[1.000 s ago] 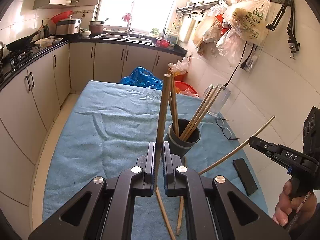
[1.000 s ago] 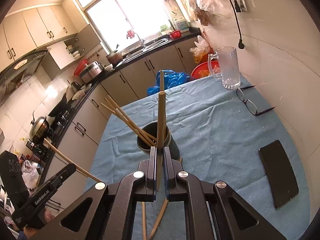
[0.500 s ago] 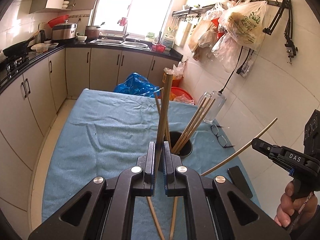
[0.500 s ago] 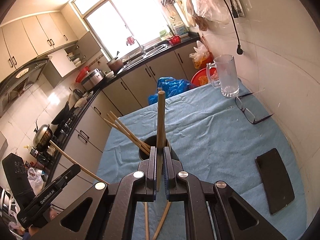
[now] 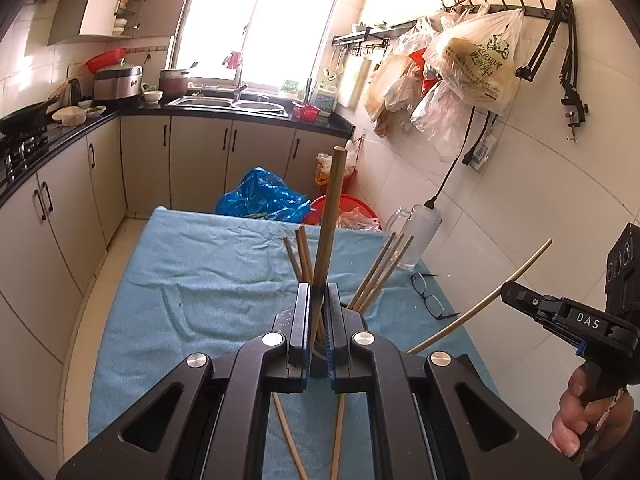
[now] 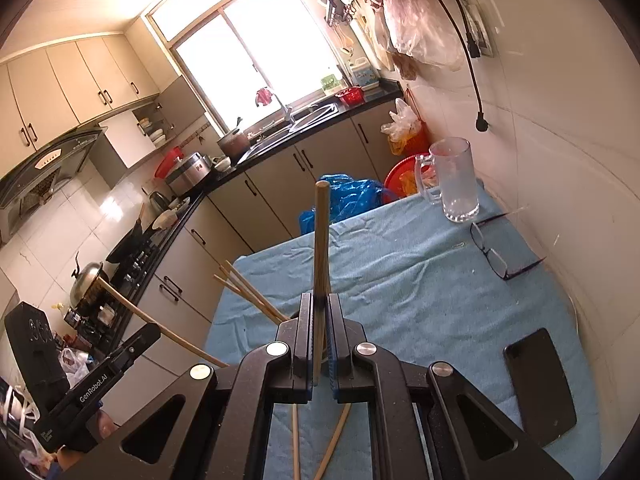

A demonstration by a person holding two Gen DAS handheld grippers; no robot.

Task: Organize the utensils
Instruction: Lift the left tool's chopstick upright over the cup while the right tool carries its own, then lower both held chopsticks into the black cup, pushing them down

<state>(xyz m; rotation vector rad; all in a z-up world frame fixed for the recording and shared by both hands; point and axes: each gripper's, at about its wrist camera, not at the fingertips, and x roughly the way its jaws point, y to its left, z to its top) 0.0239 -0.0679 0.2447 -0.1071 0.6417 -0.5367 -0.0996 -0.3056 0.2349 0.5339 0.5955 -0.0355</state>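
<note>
**Both tongs clamp chopsticks above a kitchen holder**

The left tongs (image 5: 318, 320) are closed on a dark-stemmed wooden chopstick (image 5: 328, 232), which stands nearly upright between the two fingers and rises well above them. The right tongs (image 6: 319, 328) pinch a second, paler chopstick (image 6: 321, 248) the same way, its blunt top pointing toward the window. Each tool also shows in the other's camera: the right tongs appear at the right edge of the left wrist view with their stick slanting up and away, and the left tongs sit at the lower left of the right wrist view.

Just beyond the left fingertips, mostly hidden behind them, stands a dark round holder (image 5: 320, 344). Several more chopsticks (image 5: 380, 272) lean out of it, fanned to both sides. Two loose chopsticks (image 5: 338, 436) lie flat on the blue cloth (image 5: 200, 280) that covers the surface, seen beneath the tongs in both views.

Farther out along the wall side of the surface lie a black phone (image 6: 540, 384) and a pair of dark-rimmed glasses (image 6: 492, 256), with a clear glass mug (image 6: 454, 180) standing at the far corner. Beyond the surface, a blue plastic bag (image 5: 264, 200) sits on the floor by the cabinets.
</note>
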